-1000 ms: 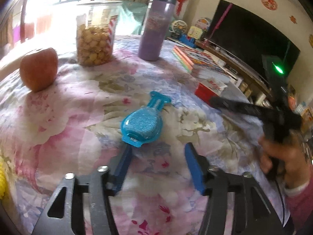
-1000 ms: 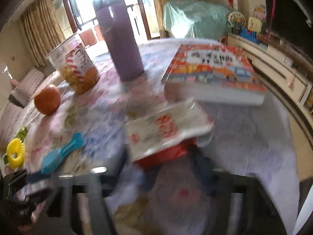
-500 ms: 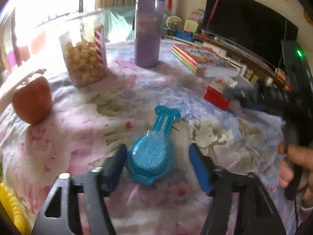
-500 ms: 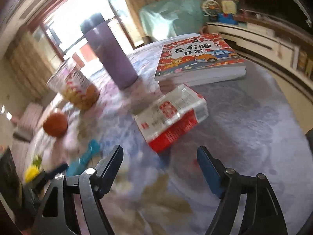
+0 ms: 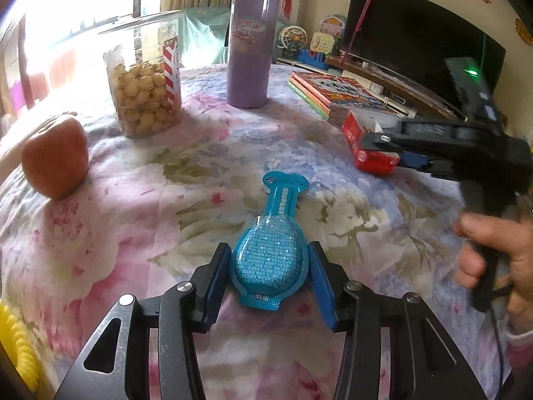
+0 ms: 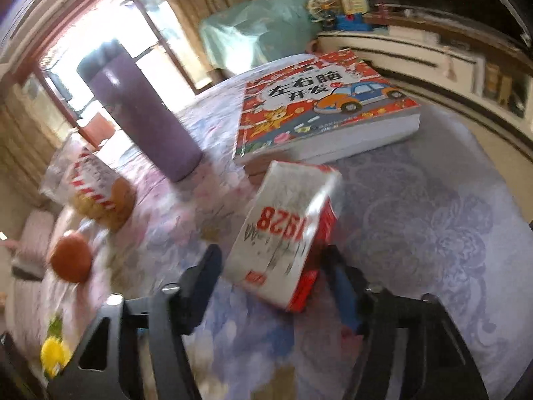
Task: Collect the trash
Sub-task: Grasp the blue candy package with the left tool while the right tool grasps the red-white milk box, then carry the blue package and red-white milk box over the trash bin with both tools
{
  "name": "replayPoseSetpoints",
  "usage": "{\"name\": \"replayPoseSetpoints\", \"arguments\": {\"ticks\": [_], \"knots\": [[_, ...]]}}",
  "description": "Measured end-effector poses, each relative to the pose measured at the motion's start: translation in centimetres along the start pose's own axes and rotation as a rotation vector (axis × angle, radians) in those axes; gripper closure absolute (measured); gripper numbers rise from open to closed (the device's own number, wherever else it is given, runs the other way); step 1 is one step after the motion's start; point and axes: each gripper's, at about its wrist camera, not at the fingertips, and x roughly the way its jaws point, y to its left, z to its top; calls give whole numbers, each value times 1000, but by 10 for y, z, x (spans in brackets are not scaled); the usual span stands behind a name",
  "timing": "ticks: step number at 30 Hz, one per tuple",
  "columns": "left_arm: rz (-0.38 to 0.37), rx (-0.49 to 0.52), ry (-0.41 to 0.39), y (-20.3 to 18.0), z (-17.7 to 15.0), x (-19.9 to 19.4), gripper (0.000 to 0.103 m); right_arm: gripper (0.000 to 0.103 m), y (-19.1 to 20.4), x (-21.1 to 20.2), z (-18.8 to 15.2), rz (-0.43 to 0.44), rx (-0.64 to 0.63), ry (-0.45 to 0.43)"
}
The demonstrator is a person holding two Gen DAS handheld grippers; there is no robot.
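A blue blister packet (image 5: 269, 260) lies flat on the flowered tablecloth (image 5: 140, 220), neck pointing away. My left gripper (image 5: 268, 250) has its blue pads against both sides of the packet's round body. A red and white box (image 6: 286, 220) lies in front of the books; in the left wrist view the box (image 5: 358, 140) sits at the right. My right gripper (image 6: 271, 253) straddles the box's near end, its jaws closing with the box between them. The right finger touches the red side, and the picture is blurred. A hand (image 5: 489, 250) holds that gripper's handle.
An apple (image 5: 55, 156), a clear jar of round snacks (image 5: 143, 90) and a purple tumbler (image 5: 248, 50) stand at the back. Stacked books (image 6: 319, 106) lie behind the box. A yellow ring toy (image 5: 13, 343) sits at the left edge. The table drops off at the right.
My left gripper slid forward around the blue packet and its jaws narrowed onto it. My right gripper rolled, stood wide open behind the box, then closed in around its near end.
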Motion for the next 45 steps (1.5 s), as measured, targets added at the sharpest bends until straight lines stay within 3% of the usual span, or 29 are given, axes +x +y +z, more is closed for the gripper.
{"name": "replayPoseSetpoints", "arguments": {"ticks": [7,13,17,19,21,27,30,45], "knots": [[-36,-41,17,-6,-16,-20,58,51,-12,-41,-32,115,-79,112],[-67,-63,49,-13,-31,-31,57,49,-11,-85,-74,104,-188,181],[-34,-29,55,-22,-31,-31,57,43,-11,-94,-89,45,-175,129],[-27,-25,51,-24,-30,-32,56,24,-10,-95,-93,36,-152,79],[-11,-17,56,-25,-30,-30,55,21,-4,-93,-97,22,-149,30],[17,20,50,-33,-33,-26,57,23,1,-69,-98,-59,-180,7],[17,22,46,-35,-33,-27,57,50,-4,-74,-99,-75,-167,-9],[-110,61,-5,-85,-32,-59,58,51,-36,-143,-117,22,-86,-77]]}}
